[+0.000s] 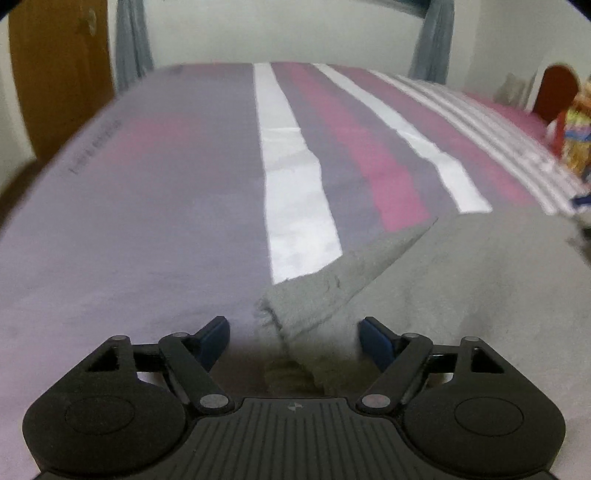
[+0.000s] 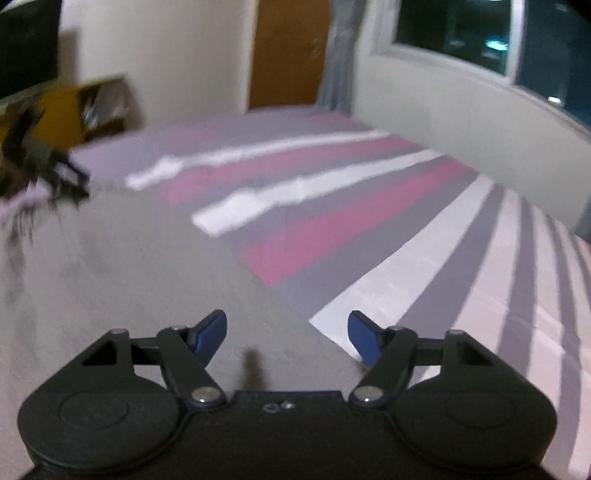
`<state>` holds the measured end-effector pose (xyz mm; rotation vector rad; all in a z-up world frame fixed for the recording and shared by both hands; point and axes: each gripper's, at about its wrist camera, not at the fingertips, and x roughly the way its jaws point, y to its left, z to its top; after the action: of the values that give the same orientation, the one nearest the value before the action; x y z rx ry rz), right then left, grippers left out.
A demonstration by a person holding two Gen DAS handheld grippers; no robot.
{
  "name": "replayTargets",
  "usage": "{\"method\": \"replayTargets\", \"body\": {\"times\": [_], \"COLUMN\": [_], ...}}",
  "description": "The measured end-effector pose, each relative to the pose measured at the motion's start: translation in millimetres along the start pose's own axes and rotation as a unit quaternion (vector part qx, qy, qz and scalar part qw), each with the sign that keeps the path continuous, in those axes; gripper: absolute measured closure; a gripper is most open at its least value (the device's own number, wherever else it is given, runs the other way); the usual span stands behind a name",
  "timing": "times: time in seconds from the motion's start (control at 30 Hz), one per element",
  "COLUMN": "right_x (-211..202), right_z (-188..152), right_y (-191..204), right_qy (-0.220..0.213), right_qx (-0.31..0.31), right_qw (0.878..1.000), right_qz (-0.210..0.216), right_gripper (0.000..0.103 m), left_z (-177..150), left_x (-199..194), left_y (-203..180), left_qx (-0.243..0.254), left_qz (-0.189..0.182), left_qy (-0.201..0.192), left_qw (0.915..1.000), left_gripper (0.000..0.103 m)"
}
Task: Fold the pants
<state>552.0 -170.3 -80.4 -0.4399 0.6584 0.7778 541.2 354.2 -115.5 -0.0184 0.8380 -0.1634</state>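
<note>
The grey pants (image 1: 461,280) lie flat on a striped bedsheet (image 1: 147,206). In the left wrist view their folded corner (image 1: 314,302) points toward me, just ahead of my open left gripper (image 1: 293,338), whose blue fingertips (image 1: 216,338) hold nothing. In the right wrist view the pants (image 2: 147,266) spread across the left and middle. My right gripper (image 2: 288,338) is open and empty above their near edge. The left gripper (image 2: 62,173) shows blurred at the far left of that view.
The bed carries purple, pink and white stripes (image 2: 406,229). A wooden door (image 1: 55,74) and grey curtains (image 1: 133,40) stand behind it. A colourful object (image 1: 576,133) sits at the right edge. A window (image 2: 480,33) and a shelf (image 2: 92,110) line the walls.
</note>
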Motion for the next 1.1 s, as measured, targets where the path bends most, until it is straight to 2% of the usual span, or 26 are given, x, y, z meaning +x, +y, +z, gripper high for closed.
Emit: {"method": "replayTargets", "body": {"times": [0.1, 0.17, 0.27, 0.3, 0.33, 0.4, 0.43, 0.47, 0.57, 0.67, 0.77, 0.87, 0.97, 1.03, 1.1], "right_x": [22, 28, 29, 30, 33, 28, 26, 22, -9, -65, -135, -192, -221, -232, -231], "right_z": [-8, -11, -15, -16, -15, -16, -14, -13, -4, 6, 2, -15, -38, -60, -87], "right_y": [-16, -28, -36, -38, -40, -41, -40, -38, -21, 4, 39, 81, 122, 141, 160], "right_qy": [0.051, 0.062, 0.068, 0.073, 0.078, 0.080, 0.082, 0.081, 0.053, 0.002, -0.037, -0.054, -0.065, -0.067, -0.064], "right_qx": [-0.007, 0.003, 0.010, 0.015, 0.022, 0.027, 0.026, 0.022, -0.011, -0.029, -0.065, -0.093, -0.090, -0.052, -0.024], "right_qw": [0.998, 0.997, 0.994, 0.993, 0.992, 0.992, 0.993, 0.994, 0.998, 1.000, 0.997, 0.994, 0.993, 0.996, 0.997], "right_qz": [0.026, 0.053, 0.080, 0.088, 0.097, 0.090, 0.082, 0.073, 0.033, -0.004, -0.012, -0.024, -0.033, -0.028, -0.037], "right_gripper": [0.035, 0.035, 0.035, 0.039, 0.045, 0.091, 0.093, 0.096, 0.097, 0.097, 0.097, 0.097, 0.097, 0.097, 0.097], "left_z": [3, 3, 0, 1, 2, 5, 4, 4, 1, -6, -21, -46, -87, -116, -147], "left_x": [17, 24, 39, 42, 43, 45, 42, 38, 6, -44, -101, -154, -197, -210, -214], "left_y": [5, 8, 7, 5, 3, 1, -3, -9, -14, -21, -37, -52, -52, -55, -56], "left_qx": [-0.009, -0.016, -0.003, -0.002, 0.003, -0.005, 0.004, 0.009, 0.012, 0.022, 0.043, 0.061, 0.069, 0.065, 0.039], "left_qz": [-0.045, -0.075, -0.074, -0.072, -0.064, -0.074, -0.069, -0.064, -0.064, -0.068, -0.076, -0.081, -0.077, -0.065, -0.060], "left_qy": [-0.002, -0.008, 0.006, 0.003, 0.001, 0.001, -0.001, -0.007, -0.062, -0.112, -0.153, -0.177, -0.178, -0.162, -0.139], "left_qw": [0.9990, 0.9970, 0.9973, 0.9974, 0.9979, 0.9973, 0.9976, 0.9979, 0.9959, 0.9911, 0.9844, 0.9790, 0.9787, 0.9824, 0.9877], "left_gripper": [0.025, 0.025, 0.026, 0.040, 0.059, 0.076, 0.082, 0.082, 0.083, 0.083, 0.083, 0.083, 0.083, 0.083, 0.083]}}
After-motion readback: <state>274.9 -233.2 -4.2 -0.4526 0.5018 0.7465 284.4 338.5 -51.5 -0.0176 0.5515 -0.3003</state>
